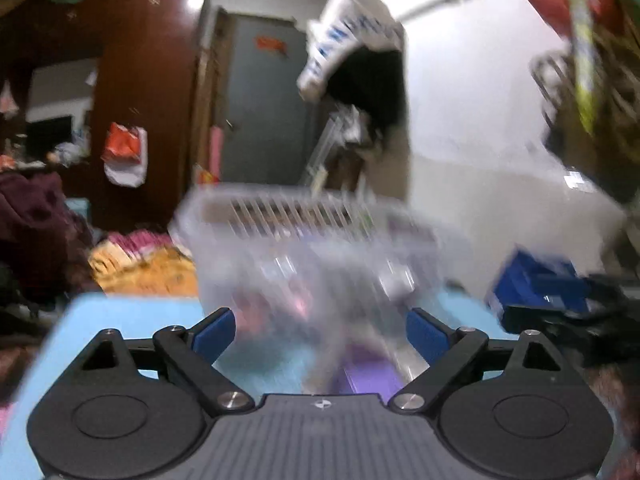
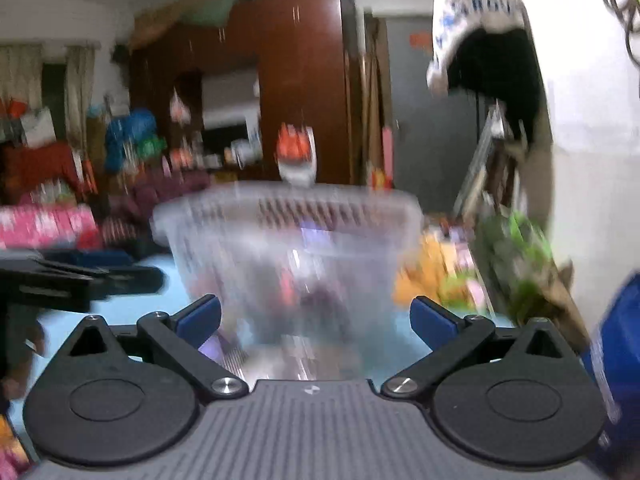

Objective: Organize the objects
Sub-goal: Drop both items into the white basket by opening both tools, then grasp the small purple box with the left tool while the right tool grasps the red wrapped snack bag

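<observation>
A clear plastic basket (image 1: 304, 248) with a slotted rim stands on a light blue surface (image 1: 132, 320), right in front of my left gripper (image 1: 320, 334). Blurred small items, pink and purple, lie inside it. My left gripper is open and empty, its blue pads either side of the basket's near wall. In the right wrist view the same basket (image 2: 288, 248) stands just ahead of my right gripper (image 2: 316, 320), which is open and empty too. Both views are blurred by motion.
A blue box (image 1: 536, 284) sits to the right of the basket. A purple object (image 1: 368, 376) lies close under my left gripper. The other gripper's black body (image 2: 60, 280) shows at left in the right wrist view. Bedding, a brown wardrobe (image 1: 148, 92) and a grey door stand behind.
</observation>
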Motion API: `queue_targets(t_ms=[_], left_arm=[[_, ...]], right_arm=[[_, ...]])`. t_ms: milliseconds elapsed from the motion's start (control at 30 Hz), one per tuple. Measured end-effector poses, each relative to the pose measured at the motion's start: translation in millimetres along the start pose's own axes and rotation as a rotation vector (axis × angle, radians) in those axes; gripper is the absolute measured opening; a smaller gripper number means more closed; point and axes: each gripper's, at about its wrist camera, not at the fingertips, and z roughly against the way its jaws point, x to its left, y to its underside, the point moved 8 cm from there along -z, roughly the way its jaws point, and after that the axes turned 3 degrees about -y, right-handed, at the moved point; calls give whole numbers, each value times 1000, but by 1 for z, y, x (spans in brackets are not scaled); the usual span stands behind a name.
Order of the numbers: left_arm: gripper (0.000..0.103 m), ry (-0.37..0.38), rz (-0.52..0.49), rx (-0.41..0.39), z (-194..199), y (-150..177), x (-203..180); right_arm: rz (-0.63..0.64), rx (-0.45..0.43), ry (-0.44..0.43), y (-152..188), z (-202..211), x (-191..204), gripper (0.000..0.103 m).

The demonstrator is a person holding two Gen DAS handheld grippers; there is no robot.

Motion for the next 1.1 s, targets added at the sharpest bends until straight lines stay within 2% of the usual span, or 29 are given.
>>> queue_targets(t_ms=[67, 200, 467, 533, 567, 600, 667, 767, 933, 1100], left_arm=[[94, 5, -17, 59, -9, 20, -8], [94, 24, -13, 130, -23, 36, -14], [94, -49, -85, 221, -37, 49, -20], [93, -63, -97, 255, -44, 52, -19], [87, -58, -87, 259, -43, 53, -16], [82, -47, -68, 255, -42, 52, -13], [59, -24, -32, 240, -35, 52, -4], [47, -30, -16, 229, -26, 54, 10], [44, -4, 25, 201, -13, 52, 29], [44, 13, 46, 173, -6, 55, 36]], right_arm=[[-19, 73, 18, 19, -9, -10, 103], [-74, 159, -12, 35, -24, -20, 80], [-11, 246, -24, 49, -54, -1, 74], [-8, 257, -20, 53, -58, -1, 60], [-18, 268, -34, 54, -58, -1, 54], [-21, 258, -38, 54, -54, 0, 54], [1, 235, -21, 53, -46, 0, 54], [9, 216, 0, 52, -40, -2, 54], [-19, 190, -20, 50, -34, -3, 54], [-19, 155, 3, 45, -31, -2, 54]])
